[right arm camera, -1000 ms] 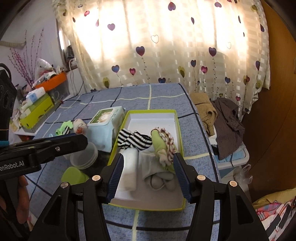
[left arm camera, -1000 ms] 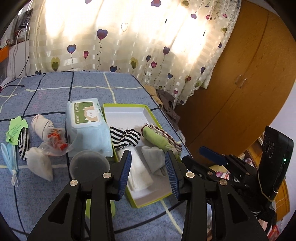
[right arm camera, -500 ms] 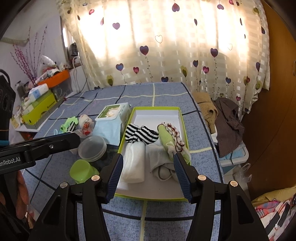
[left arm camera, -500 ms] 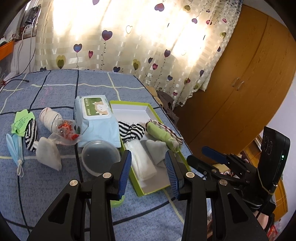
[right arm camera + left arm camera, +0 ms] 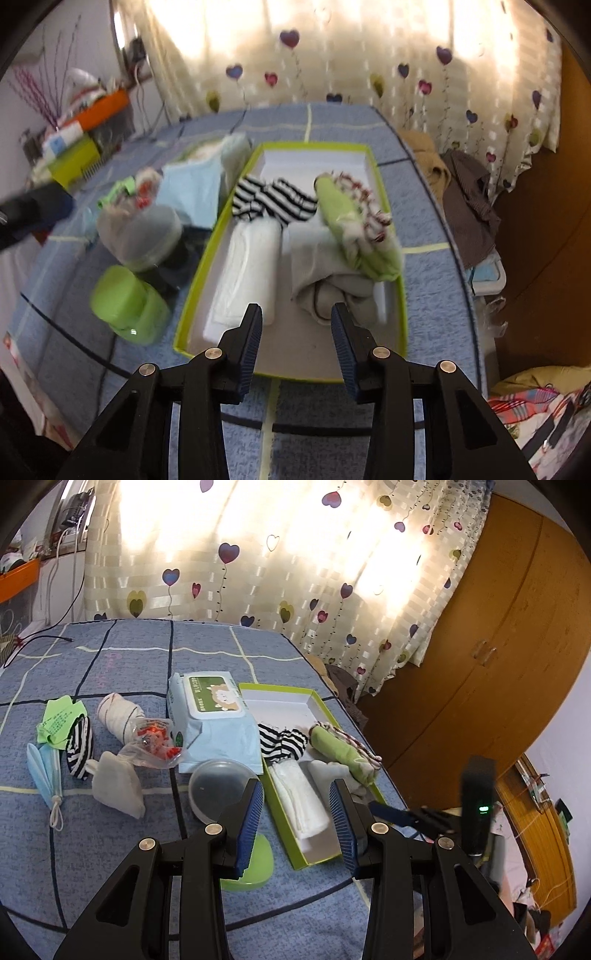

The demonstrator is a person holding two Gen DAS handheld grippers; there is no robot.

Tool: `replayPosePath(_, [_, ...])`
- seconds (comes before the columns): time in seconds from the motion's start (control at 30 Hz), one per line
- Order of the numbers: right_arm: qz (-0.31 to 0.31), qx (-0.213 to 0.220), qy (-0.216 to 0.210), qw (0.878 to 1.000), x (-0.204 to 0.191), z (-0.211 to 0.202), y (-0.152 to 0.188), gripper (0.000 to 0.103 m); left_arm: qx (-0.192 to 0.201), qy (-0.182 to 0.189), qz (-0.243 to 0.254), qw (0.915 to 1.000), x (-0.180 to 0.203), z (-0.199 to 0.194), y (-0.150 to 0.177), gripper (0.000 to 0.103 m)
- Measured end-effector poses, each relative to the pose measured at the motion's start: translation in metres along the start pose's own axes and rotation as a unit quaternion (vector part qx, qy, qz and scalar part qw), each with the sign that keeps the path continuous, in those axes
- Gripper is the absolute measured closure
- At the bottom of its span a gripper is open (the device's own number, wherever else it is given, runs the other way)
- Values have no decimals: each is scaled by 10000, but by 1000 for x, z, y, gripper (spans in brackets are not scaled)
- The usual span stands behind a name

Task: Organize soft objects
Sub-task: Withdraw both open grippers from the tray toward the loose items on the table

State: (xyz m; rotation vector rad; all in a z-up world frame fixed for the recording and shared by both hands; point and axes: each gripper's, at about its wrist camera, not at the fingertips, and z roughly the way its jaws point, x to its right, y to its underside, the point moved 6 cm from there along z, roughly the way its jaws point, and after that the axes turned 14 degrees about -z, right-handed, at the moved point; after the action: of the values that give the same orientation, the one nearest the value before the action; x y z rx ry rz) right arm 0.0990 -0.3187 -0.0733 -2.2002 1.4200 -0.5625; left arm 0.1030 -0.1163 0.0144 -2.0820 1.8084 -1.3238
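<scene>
A lime-green box (image 5: 207, 254) lies on the blue checked bed cover. In it are a black-and-white striped sock (image 5: 273, 201), a green cloth roll (image 5: 347, 221), a folded white cloth (image 5: 251, 266) and a crumpled grey cloth (image 5: 325, 273). My right gripper (image 5: 295, 325) hangs low over the box's near end. Its jaws are closing, with nothing between them. My left gripper (image 5: 295, 812) stands open above the white cloth (image 5: 303, 797) and holds nothing. Left of the box (image 5: 317, 698) lie a white pouch (image 5: 116, 786), another striped sock (image 5: 79, 746) and a rolled white sock (image 5: 118, 716).
A wet-wipes pack (image 5: 214, 720), a clear round container (image 5: 221, 790) and a green cup (image 5: 255, 864) crowd the box's left side. Blue face masks (image 5: 46, 771) and a crinkled plastic bag (image 5: 155, 742) lie further left. Clothes (image 5: 465, 192) are piled beyond the bed's right edge.
My right gripper has dropped closer to the box, tilted further down, and its jaws have narrowed. The left gripper has drawn back a little from the box.
</scene>
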Motion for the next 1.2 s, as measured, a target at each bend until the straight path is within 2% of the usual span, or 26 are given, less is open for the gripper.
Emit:
replayPosePath(0.1, [-39, -196, -117, 9997, -2, 19, -3, 62, 52, -44, -49, 10000, -6, -2, -4, 64])
replayPosePath(0.2, [-120, -213, -120, 9996, -3, 31, -10, 51, 108, -115, -121, 9998, -14, -4, -8, 64])
replayPosePath(0.6, [-180, -70, 130, 9997, 15, 58, -51, 51, 281, -396, -420, 9979, -48, -11, -22, 64])
replayPosePath(0.87, [-110, 122, 166, 9997, 3, 22, -40, 51, 444, -623, -589, 9953, -79, -26, -23, 64])
replayPosePath(1.2, [-257, 734, 169, 9968, -26, -42, -48, 51, 527, -1033, -931, 9889, -126, -43, -10, 64])
